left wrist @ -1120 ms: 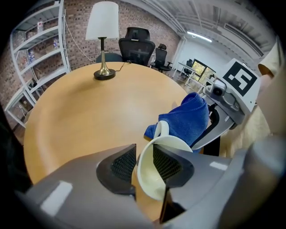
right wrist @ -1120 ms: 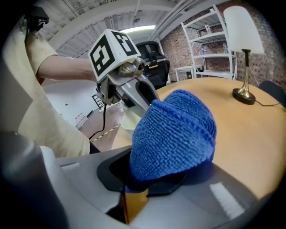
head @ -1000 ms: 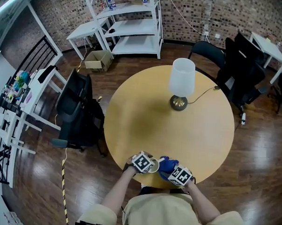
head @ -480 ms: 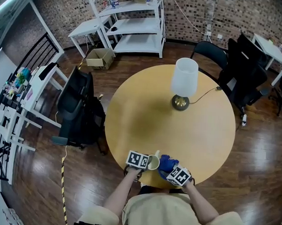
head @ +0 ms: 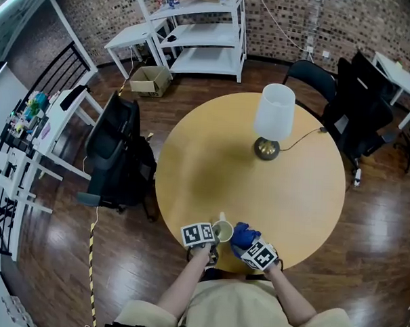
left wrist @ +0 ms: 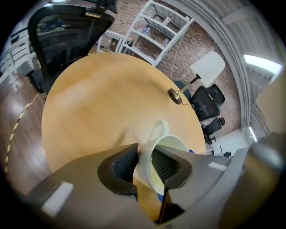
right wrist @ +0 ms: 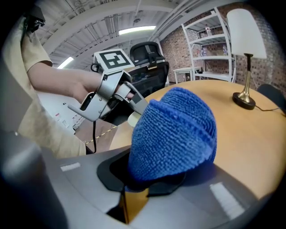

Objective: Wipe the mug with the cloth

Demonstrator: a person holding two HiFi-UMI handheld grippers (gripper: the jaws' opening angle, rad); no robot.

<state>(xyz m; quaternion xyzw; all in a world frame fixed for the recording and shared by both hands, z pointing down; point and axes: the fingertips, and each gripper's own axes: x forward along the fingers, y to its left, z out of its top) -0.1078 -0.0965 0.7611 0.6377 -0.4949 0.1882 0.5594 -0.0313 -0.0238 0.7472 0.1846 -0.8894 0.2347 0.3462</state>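
Light is bright and even, coming from ceiling tubes (right wrist: pixel 136 30) overhead. The table (head: pixel 212 153) carries a soft sheen with a faint darker patch mid-top, and the dark wooden floor (head: pixel 383 208) throws back pale glare streaks. Shadows are weak. Every view bows like a fisheye: the shelving (head: pixel 197 37) leans in the head view, and both gripper views end in black corners. The foreground nearest each lens smears, yet the cloth (right wrist: pixel 174 129) shows crisp fibres and the mug (left wrist: pixel 145 163) is slightly soft.

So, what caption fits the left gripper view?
Left gripper, jaws just closed tighter, pinching the cream mug's wall over the table.
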